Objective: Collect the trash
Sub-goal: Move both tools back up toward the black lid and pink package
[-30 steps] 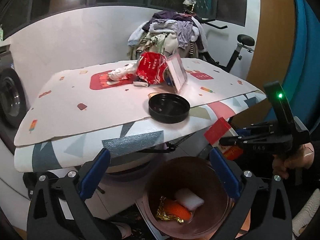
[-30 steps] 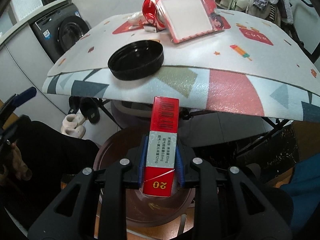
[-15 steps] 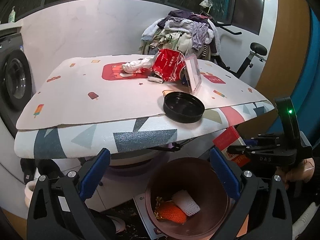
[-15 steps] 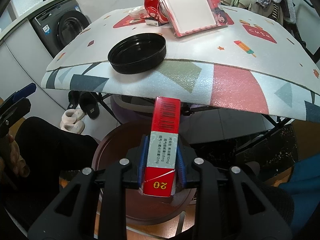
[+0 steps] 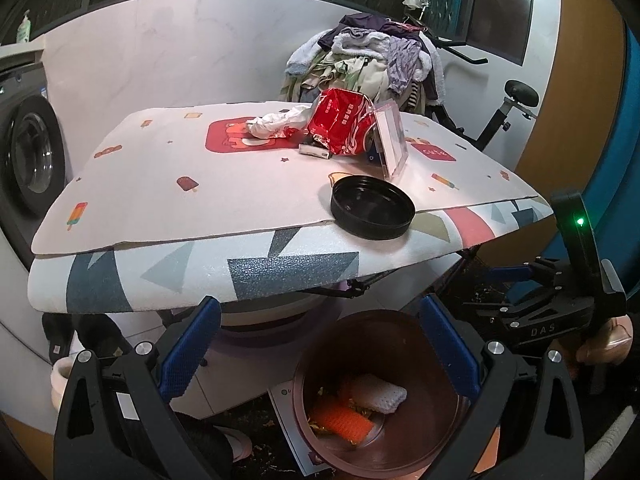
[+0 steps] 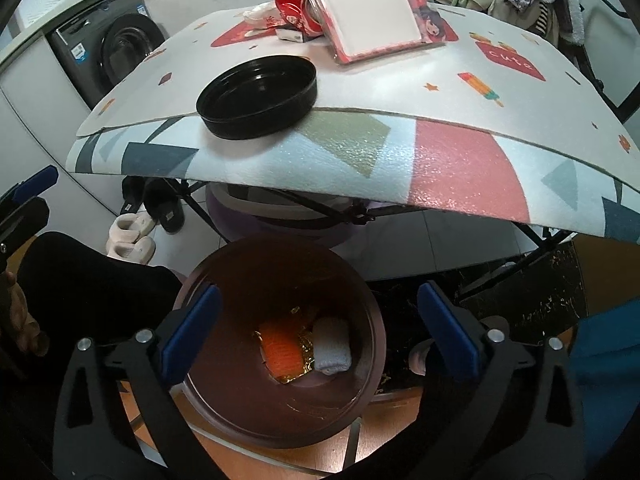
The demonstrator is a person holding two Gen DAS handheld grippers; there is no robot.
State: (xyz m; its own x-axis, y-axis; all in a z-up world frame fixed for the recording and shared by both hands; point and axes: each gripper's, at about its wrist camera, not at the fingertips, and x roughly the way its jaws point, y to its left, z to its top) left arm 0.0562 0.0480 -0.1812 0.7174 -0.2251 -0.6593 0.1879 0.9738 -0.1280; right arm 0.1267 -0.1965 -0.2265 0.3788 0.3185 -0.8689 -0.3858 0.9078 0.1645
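Observation:
A brown trash bin point(image 6: 280, 344) stands on the floor under the table edge, holding an orange piece point(image 6: 280, 350), a white foam piece point(image 6: 332, 344) and gold foil. The bin also shows in the left wrist view point(image 5: 380, 396). My right gripper point(image 6: 318, 336) is open and empty above the bin. The red box it held is not visible. My left gripper point(image 5: 320, 352) is open and empty above the bin's left side. On the table lie a black lid point(image 5: 372, 206), a red crumpled bag point(image 5: 344, 122), white crumpled paper point(image 5: 276, 122) and a clear-cased card point(image 5: 390, 138).
The table point(image 5: 160, 184) has a patterned mat. A washing machine point(image 5: 28, 160) stands at left. A pile of clothes point(image 5: 372, 60) on an exercise bike stands behind the table. Slippers point(image 6: 132, 236) lie on the floor under it.
My right gripper has opened and the red box is gone from its fingers. Both grippers moved slightly closer over the bin.

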